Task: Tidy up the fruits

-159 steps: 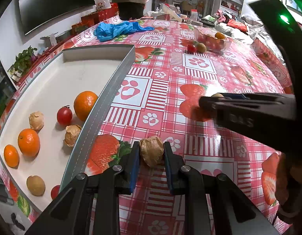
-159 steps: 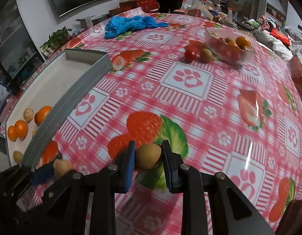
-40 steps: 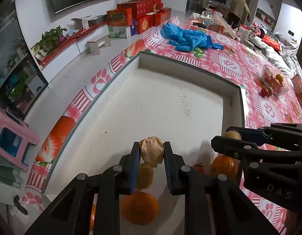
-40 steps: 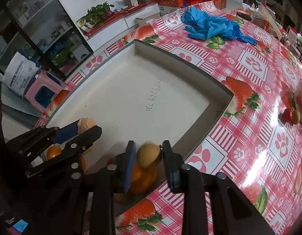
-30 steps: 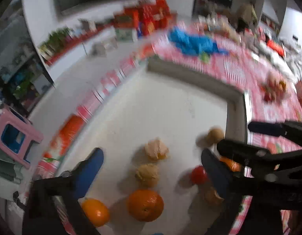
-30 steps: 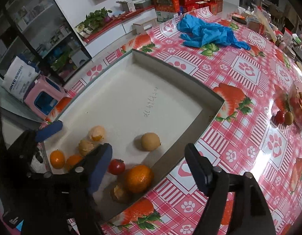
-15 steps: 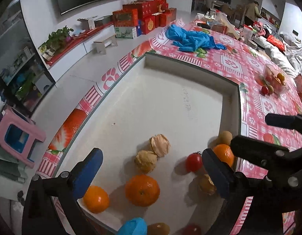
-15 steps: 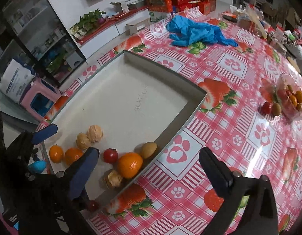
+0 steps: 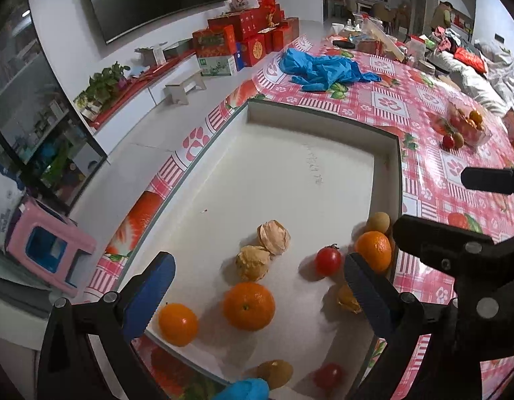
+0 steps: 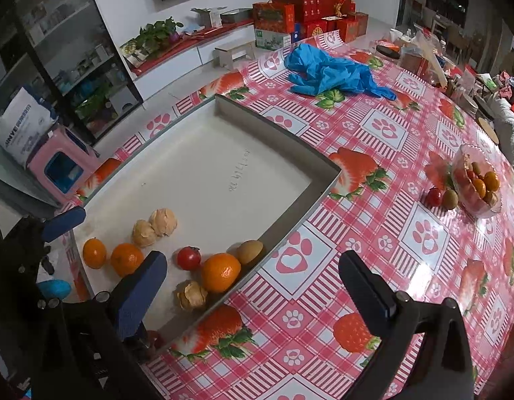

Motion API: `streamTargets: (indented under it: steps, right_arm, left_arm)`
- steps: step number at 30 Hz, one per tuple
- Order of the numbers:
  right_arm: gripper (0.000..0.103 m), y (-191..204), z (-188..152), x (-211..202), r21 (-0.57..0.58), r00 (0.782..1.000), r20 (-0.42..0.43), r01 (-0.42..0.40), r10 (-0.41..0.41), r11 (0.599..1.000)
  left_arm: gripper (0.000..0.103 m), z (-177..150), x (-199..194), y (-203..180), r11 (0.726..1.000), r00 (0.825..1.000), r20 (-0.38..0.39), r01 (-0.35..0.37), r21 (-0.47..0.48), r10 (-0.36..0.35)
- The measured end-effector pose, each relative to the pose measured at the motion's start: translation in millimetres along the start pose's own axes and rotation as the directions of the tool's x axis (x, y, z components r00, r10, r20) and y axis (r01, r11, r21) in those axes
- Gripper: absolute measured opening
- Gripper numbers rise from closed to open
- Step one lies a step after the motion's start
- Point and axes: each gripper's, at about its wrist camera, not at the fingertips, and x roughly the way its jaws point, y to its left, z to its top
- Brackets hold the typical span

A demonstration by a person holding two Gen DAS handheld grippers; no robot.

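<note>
Grey tray (image 10: pixel 320 188) rim beside kiwi (image 10: pixel 249 252) | left hand-held gripper (image 9: pixel 257 281) spread | right hand-held gripper (image 10: pixel 253 276) spread

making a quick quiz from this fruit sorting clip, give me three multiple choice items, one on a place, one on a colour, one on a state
1. Where does the kiwi in the white tray lie?
A. against the tray wall beside the big orange
B. on the blue gloves
C. in the clear bowl

2. What colour are the crumpled gloves?
A. yellow
B. blue
C. black

3. How is the right hand-held gripper?
A. shut on a tomato
B. shut on an orange
C. open, holding nothing

Answers: 1 A, it touches the wall near the orange. 2 B, plainly blue. 3 C, its jaws stand wide apart.
</note>
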Motion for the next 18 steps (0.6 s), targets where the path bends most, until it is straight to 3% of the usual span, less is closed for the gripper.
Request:
streamTargets:
  steps: [18]
  right_arm:
    - [0.103, 2.6, -15.4, -4.0, -0.025, 1.0, -0.015, 0.014, -0.015, 1.0]
  left_arm:
    - [0.101, -12.3, -8.5, -12.8, 0.997, 0.999, -0.006, -0.044, 0.071, 0.045]
